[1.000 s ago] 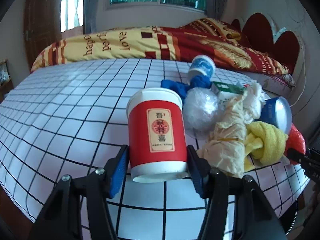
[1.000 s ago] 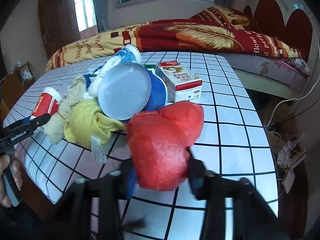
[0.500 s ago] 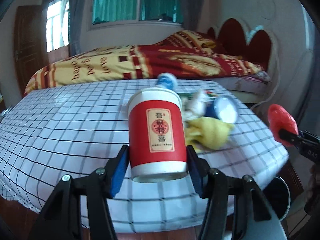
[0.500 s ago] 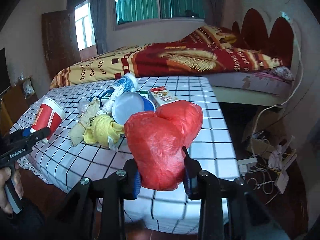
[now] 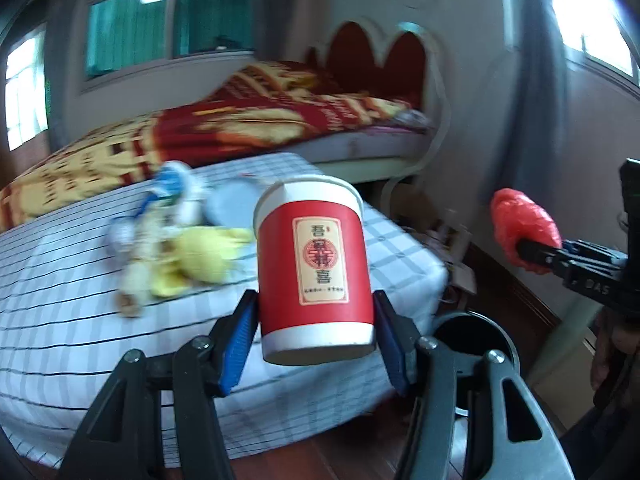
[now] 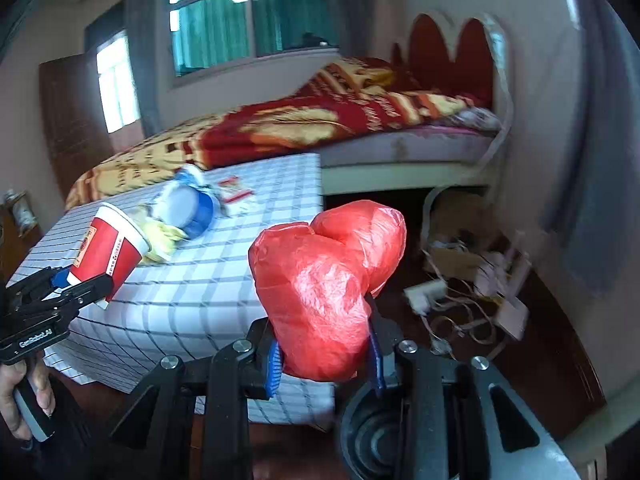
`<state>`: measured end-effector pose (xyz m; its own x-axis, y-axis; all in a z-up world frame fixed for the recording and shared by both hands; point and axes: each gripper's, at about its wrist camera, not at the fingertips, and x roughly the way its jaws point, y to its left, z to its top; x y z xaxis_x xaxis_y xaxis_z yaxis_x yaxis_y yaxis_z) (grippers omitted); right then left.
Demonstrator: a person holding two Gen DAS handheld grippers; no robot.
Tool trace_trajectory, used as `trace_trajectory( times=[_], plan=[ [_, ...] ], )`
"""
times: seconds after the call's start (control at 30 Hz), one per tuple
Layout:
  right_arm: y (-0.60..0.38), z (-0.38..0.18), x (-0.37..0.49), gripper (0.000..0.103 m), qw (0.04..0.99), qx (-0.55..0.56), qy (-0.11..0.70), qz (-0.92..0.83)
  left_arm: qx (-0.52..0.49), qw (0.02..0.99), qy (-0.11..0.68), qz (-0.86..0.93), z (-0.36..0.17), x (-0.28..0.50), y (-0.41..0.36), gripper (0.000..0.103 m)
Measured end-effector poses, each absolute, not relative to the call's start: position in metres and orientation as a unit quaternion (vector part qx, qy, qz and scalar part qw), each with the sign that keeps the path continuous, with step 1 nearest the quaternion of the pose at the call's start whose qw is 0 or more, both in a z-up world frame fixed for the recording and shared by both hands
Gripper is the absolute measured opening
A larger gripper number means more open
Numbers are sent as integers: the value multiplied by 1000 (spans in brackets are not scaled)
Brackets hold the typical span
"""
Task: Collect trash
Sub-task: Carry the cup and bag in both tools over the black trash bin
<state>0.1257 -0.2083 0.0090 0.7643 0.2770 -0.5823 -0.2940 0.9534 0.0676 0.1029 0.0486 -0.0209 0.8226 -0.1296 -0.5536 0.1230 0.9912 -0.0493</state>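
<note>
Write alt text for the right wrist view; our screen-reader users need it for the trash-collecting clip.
The right gripper clamps a crumpled red plastic bag above a dark round bin on the floor. At left, the left gripper holds a red paper cup beside a checked table that bears more trash.

One red paper cup (image 5: 314, 268); one red plastic bag (image 6: 326, 292); one bin (image 5: 476, 334)
</note>
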Motion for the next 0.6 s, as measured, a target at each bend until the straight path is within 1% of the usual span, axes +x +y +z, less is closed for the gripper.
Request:
trace_trajectory(
  times=[0.2, 0.33, 0.6],
  plan=[
    [-263, -7, 112, 36, 939, -2, 328, 107, 25, 940, 305, -149, -38, 108, -20, 58],
    [-292, -27, 104, 36, 933, -7, 348, 91, 42, 921, 330, -203, -58, 116, -62, 58],
    [-327, -79, 99, 36, 911, -28, 403, 87, 73, 883, 382, -264, -104, 133, -111, 58]
  ],
)
